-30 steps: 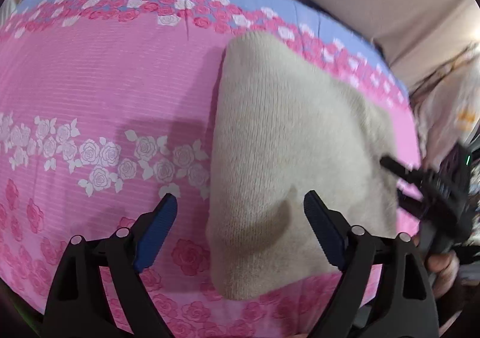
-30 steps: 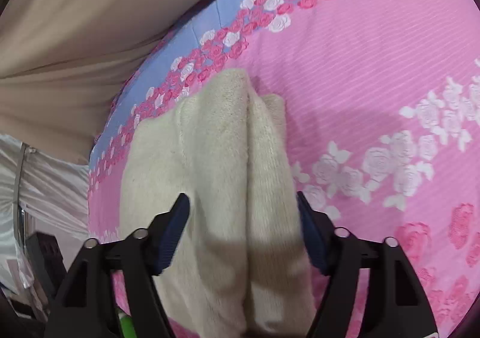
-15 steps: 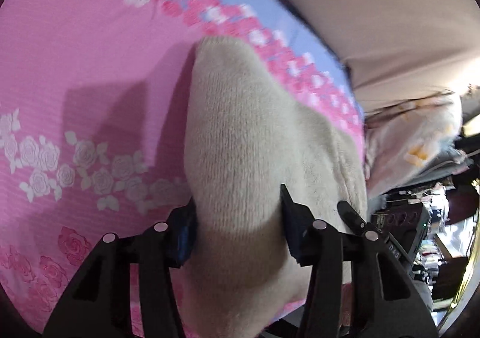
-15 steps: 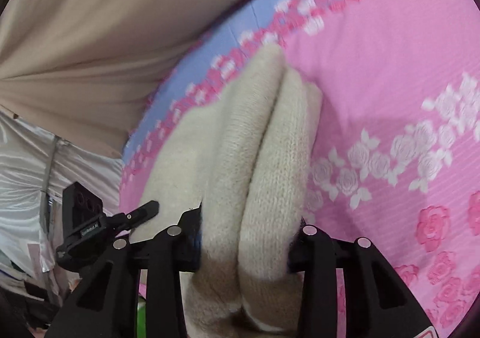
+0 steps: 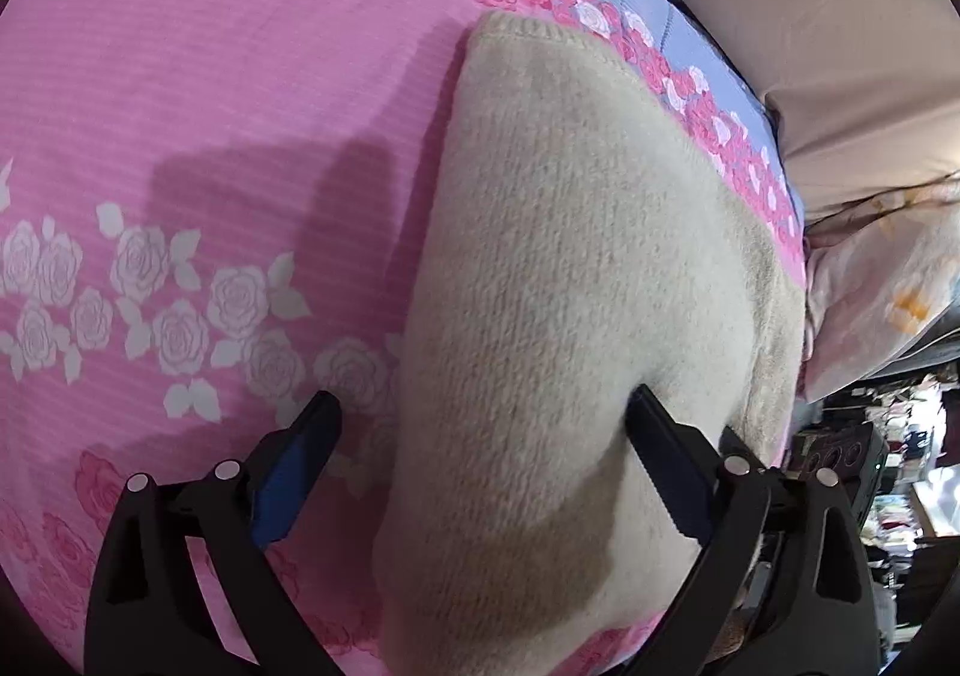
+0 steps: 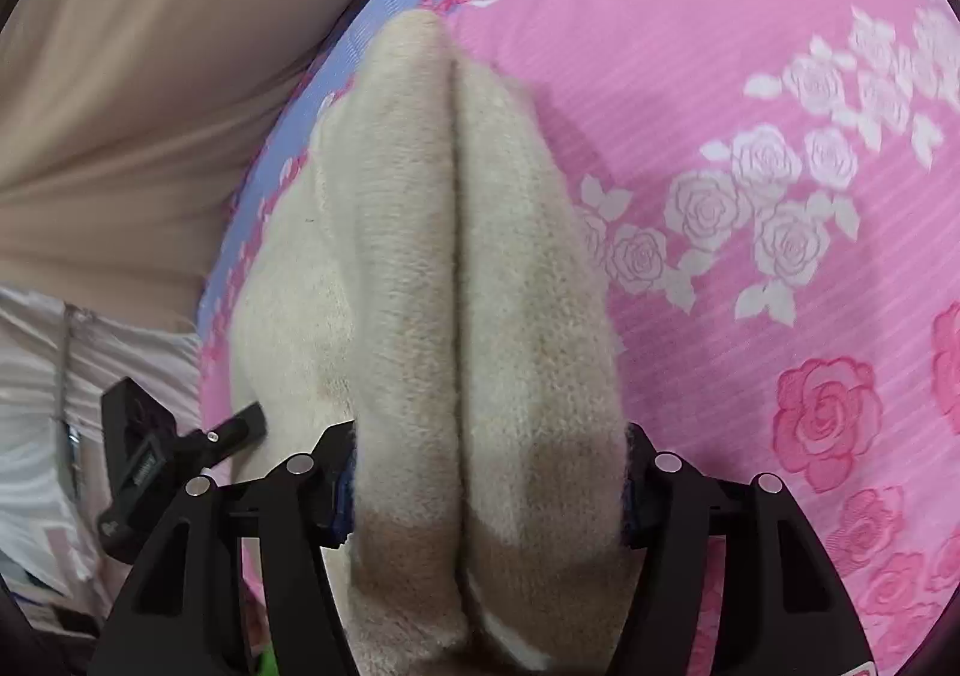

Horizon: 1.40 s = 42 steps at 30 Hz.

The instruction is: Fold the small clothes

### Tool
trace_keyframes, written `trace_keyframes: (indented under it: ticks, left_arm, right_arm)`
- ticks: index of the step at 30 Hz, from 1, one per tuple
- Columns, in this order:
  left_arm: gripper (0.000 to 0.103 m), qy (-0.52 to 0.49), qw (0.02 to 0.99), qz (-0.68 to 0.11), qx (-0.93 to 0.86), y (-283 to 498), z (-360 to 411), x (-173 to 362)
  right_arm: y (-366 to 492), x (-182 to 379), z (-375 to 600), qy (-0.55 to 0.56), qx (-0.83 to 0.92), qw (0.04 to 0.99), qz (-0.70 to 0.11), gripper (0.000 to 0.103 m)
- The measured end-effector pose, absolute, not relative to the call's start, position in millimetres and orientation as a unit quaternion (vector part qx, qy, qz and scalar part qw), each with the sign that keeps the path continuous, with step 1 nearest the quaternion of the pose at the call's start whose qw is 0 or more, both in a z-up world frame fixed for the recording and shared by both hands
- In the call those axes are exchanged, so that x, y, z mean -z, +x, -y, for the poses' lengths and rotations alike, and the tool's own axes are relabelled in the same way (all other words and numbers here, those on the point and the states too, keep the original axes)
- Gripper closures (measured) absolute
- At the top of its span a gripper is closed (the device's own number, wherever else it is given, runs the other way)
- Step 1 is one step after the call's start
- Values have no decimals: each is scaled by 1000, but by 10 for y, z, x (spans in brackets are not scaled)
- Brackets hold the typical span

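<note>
A cream knitted garment (image 5: 558,280) lies folded on a bed covered by a pink sheet (image 5: 210,93) printed with white and dark pink roses and edged with a blue band. The garment sits near the sheet's blue-banded edge, beside a plain beige fabric surface (image 5: 810,15).

In the left wrist view, the left gripper (image 5: 480,454) points down over the near end of the garment. Its jaws are opening. The blue-padded finger (image 5: 300,466) on the left side stands clear of the knit, over the pink sheet. The other finger (image 5: 666,460) rests against the fabric, which bulges between the two.

In the right wrist view, the garment (image 6: 480,286) appears as two thick rolled folds lying side by side with a seam-like groove between them. The right gripper (image 6: 486,490) straddles both folds at their near end. Its jaws are opening, yet both pads touch the sides of the bundle, which fills the gap between them. It is hard to tell how firmly they press.

At the lower left of that view, the tip of the left gripper (image 6: 240,424) touches the flat lower layer of the garment.
</note>
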<state>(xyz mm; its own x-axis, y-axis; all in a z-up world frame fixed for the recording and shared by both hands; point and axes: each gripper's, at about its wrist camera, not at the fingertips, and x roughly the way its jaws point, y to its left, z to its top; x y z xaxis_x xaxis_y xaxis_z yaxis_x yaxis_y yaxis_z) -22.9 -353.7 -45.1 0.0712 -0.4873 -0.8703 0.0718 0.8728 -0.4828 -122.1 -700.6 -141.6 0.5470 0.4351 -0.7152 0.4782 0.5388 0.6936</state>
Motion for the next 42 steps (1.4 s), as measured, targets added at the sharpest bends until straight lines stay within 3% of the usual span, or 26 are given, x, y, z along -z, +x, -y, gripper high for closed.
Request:
trace_keyframes:
  ticks: [1, 2, 3, 6, 28, 42]
  left_arm:
    - [29, -157, 713, -652, 205, -214, 3578, 432]
    - [43, -156, 708, -652, 221, -210, 3624, 405]
    - [50, -145, 713, -650, 219, -230, 3610, 345]
    - [56, -124, 721, -644, 224, -245, 3674, 153]
    - [56, -73, 839, -479, 248, -176, 3115, -1702]
    - [56, -84, 858, -442, 247, -341, 2949, -1941]
  right_arm:
    - [-1226, 1411, 7016, 482, 10, 736, -475, 50]
    - [-1225, 1364, 7016, 475, 11, 741, -474, 56]
    - [-1227, 1298, 7000, 460, 14, 750, -475, 58]
    - [-1217, 1051, 6947, 441, 23, 767, -466, 63]
    - [-817, -971, 6581, 313, -53, 884, -342, 66]
    - [-860, -1231, 6563, 279, -66, 900, -327, 67]
